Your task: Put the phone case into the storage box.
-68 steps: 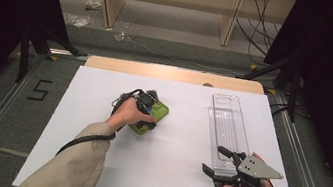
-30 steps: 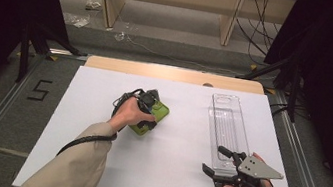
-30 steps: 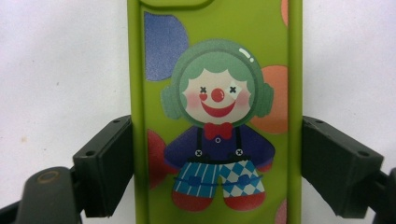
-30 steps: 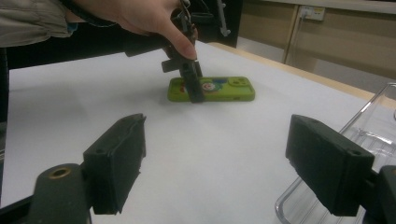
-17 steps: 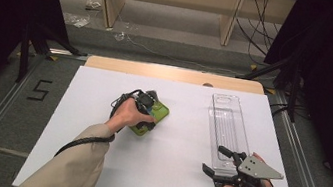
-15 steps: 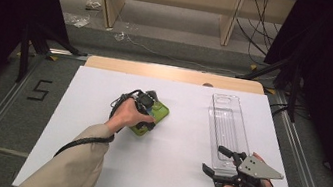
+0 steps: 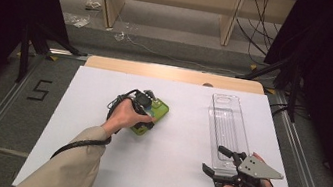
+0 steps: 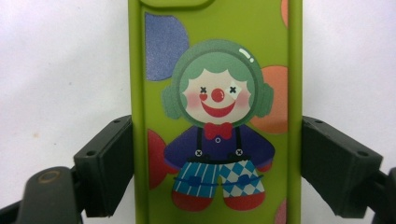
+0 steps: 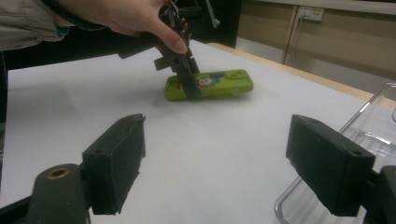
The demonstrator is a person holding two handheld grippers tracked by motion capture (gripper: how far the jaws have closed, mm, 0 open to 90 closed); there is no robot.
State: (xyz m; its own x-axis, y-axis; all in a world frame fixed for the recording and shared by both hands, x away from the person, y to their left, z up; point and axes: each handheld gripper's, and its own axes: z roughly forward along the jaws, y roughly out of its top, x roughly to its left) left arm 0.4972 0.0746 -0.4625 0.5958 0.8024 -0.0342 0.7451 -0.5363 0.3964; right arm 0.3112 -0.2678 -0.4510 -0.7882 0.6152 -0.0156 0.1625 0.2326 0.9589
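So the risk I'm seeing here is all about the left gripper (image 7: 143, 112) and that green phone case (image 8: 215, 112) with the clown on it. The jaws are sitting on either long edge of the case, low down near its bottom end, so if it gets lifted from there my guess is the far end is going to droop or the whole thing is going to pivot and slide out. The case edges look smooth and rounded too, which isn't helping. In the left gripper view the left pad looks like it's touching the edge, while on the right there's maybe a sliver of gap, so I can't tell if it's actually clamping yet or just bracketing it. Call it closed down to about the case's width.

The case itself is lying flat on the white table (image 7: 167, 174), around 10 o'clock from the table's middle in the high view.

The right gripper (image 7: 223, 171) is hanging out down at about 4 o'clock, jaws standing wide apart and holding nothing. It's sitting right at the near end of the clear plastic tray (image 7: 225, 125), so a careless swing could bump that light tray and send it skating across the table.
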